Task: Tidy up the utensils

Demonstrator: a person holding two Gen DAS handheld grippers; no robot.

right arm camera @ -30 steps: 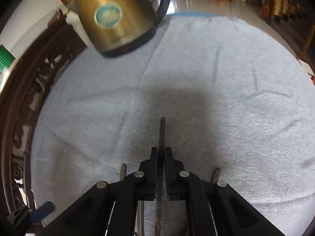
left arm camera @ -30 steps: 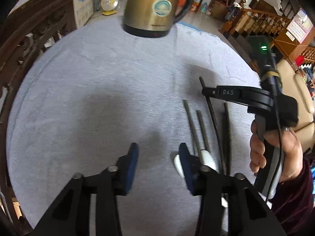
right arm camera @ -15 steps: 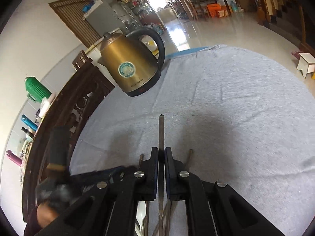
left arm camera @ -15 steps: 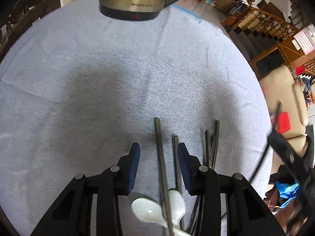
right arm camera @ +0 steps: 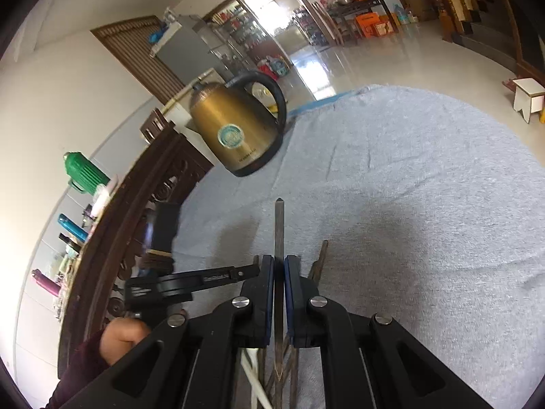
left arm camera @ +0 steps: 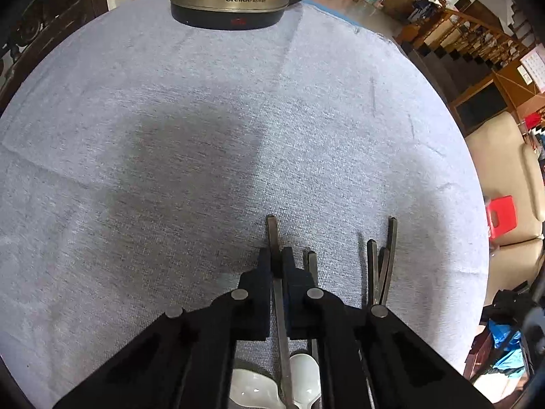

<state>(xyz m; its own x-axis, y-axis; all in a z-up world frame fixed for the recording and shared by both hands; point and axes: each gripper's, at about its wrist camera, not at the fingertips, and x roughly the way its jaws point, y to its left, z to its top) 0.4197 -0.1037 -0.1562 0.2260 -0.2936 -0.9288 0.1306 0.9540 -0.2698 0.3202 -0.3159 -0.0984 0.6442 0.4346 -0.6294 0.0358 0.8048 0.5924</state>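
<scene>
1. The left tool (left arm camera: 276, 266) points steeply down at the table (left arm camera: 170, 136), which carries a grey cloth. Its jaws are pressed narrow on a dark chopstick (left arm camera: 272, 235).
2. That chopstick runs between the pads, its blunt end sticking out just past the fingertips over the cloth, its other end passing back under the tool.
3. Two white spoons (left arm camera: 252, 388) lie on the cloth under the left tool, bowls side by side, and the held chopstick crosses over them in the left wrist view.
4. Just right of the left tool's pads, another dark stick (left arm camera: 311, 260) lies on the cloth. Further right, a bundle of dark chopsticks (left arm camera: 383, 266) lies close together, their ends fanned slightly.
5. The right tool (right arm camera: 279, 272) is pinched narrow on its own chopstick (right arm camera: 279, 228), which stands out well beyond the pads. Whether this stick touches the cloth cannot be told.
6. Below the right tool, more dark sticks (right arm camera: 318, 259) and a white spoon handle (right arm camera: 253, 378) show on the cloth.
7. In the right wrist view the left tool appears at lower left, held by a hand (right arm camera: 124, 339) in a dark red sleeve.
8. A gold kettle (right arm camera: 238, 129) with a black handle stands at the far edge of the table, well apart from the utensils.
9. A carved dark wooden chair (right arm camera: 136, 211) stands at the table's left side.
</scene>
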